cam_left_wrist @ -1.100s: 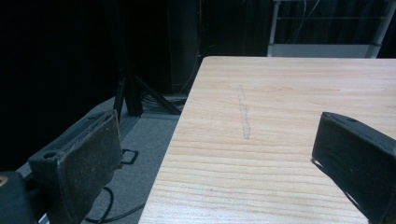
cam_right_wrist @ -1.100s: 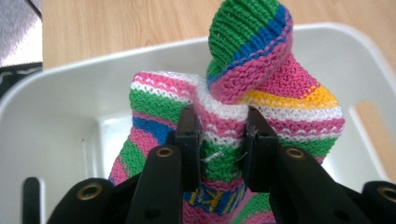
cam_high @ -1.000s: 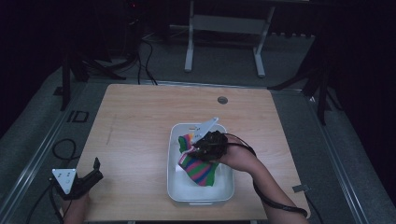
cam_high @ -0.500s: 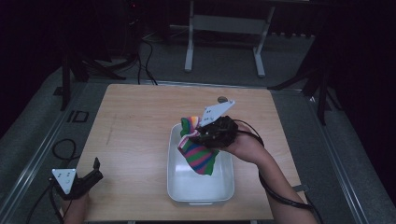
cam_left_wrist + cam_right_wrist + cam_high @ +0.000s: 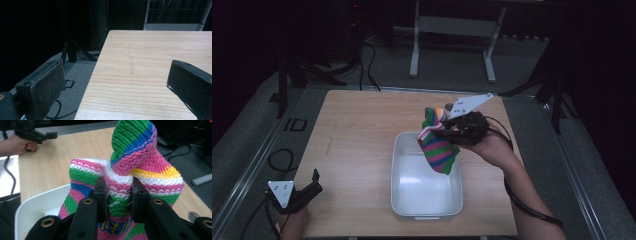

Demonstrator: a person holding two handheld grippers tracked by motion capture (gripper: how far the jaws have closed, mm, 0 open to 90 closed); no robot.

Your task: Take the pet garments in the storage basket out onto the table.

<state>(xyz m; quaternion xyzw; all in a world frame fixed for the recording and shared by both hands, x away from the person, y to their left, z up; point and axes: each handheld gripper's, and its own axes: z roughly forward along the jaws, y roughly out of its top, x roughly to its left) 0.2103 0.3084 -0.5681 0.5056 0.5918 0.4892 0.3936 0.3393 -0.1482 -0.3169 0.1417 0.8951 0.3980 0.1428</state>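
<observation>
The right gripper point(image 5: 447, 131) has its jaws pinched tight on a striped knitted woollen piece point(image 5: 439, 145) in green, pink, blue, white and yellow. It hangs in the air above the far right corner of the white rectangular plastic tub point(image 5: 404, 197), about two o'clock from the tub's middle. In the right gripper view the wool point(image 5: 130, 180) bunches up between the black pads. Off at eight o'clock, by the near left edge of the light wooden table point(image 5: 357, 130), the left gripper point(image 5: 309, 187) rests with its jaws spread wide, nothing between them.

The right claw point(image 5: 447, 131) has lifted the striped knit sock point(image 5: 439, 145) (pinched tight) out of the white bin point(image 5: 427, 192).
</observation>
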